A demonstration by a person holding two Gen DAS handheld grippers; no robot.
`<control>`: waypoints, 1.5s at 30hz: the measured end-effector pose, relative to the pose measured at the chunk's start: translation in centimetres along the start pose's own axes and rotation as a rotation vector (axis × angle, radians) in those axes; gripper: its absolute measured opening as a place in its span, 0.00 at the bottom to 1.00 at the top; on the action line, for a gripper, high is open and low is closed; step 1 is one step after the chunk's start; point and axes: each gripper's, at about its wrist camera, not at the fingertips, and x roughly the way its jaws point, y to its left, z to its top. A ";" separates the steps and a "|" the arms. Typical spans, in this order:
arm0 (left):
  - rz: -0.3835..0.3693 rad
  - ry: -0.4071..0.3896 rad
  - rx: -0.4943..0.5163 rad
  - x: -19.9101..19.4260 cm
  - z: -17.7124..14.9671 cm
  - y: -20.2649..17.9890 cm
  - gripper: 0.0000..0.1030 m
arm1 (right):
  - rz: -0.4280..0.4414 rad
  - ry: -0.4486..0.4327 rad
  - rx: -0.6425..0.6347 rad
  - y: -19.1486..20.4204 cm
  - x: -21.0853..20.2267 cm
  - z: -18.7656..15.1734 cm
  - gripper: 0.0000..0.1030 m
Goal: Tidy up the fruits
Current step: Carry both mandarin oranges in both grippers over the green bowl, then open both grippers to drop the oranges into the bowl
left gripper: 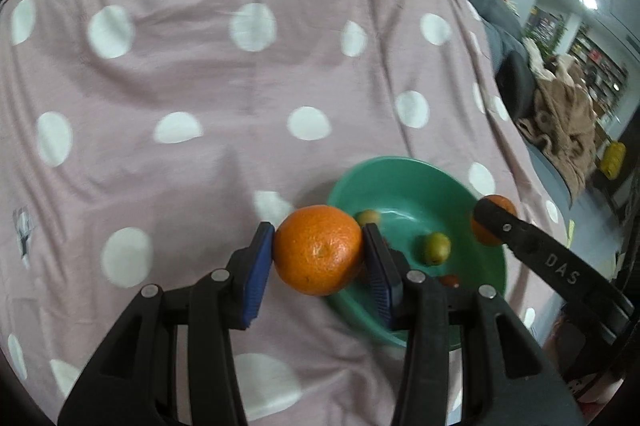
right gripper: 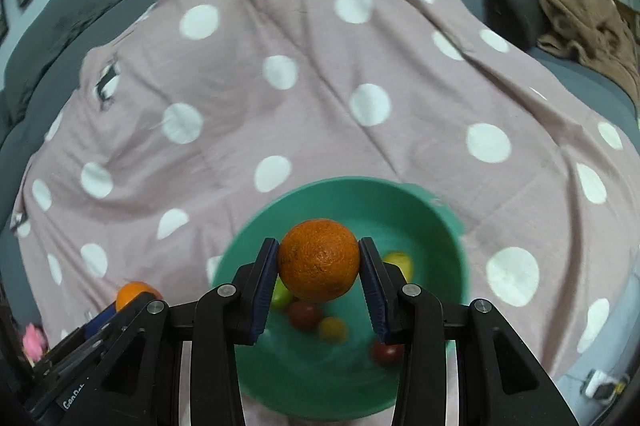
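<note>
Orange fruit in each gripper. Left gripper (left gripper: 319, 254) fingers clamped on left orange (left gripper: 318, 250), beside green bowl (left gripper: 400, 170) rim, over blanket (left gripper: 200, 86). Right gripper (right gripper: 319, 260) fingers clamped on right orange (right gripper: 319, 260) above bowl centre. Risk: early release of left orange sends it rolling across blanket; dropped right orange may bruise small fruits (right gripper: 306, 314) below.

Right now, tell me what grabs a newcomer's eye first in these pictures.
Two bright oranges, each pinched in tongs: the left tongs hold one orange at the green bowl's near-left rim, the right tongs hold another orange above the bowl's middle. Small fruits lie inside the bowl, which sits on a pink polka-dot blanket.
</note>
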 end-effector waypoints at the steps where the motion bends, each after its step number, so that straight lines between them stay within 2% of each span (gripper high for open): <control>1: -0.006 0.007 0.007 0.4 0.0 -0.4 0.43 | -0.005 0.002 0.007 -0.3 0.1 0.1 0.41; 8: -0.037 0.052 0.053 3.1 0.5 -2.6 0.43 | -0.022 0.025 0.045 -1.9 0.9 0.1 0.41; 18: -0.054 0.096 0.092 4.7 -0.4 -4.0 0.43 | -0.049 0.060 0.067 -2.9 1.9 -0.1 0.41; 45: -0.063 0.175 0.120 7.5 -1.4 -5.5 0.43 | -0.109 0.128 0.069 -3.6 3.8 -0.5 0.41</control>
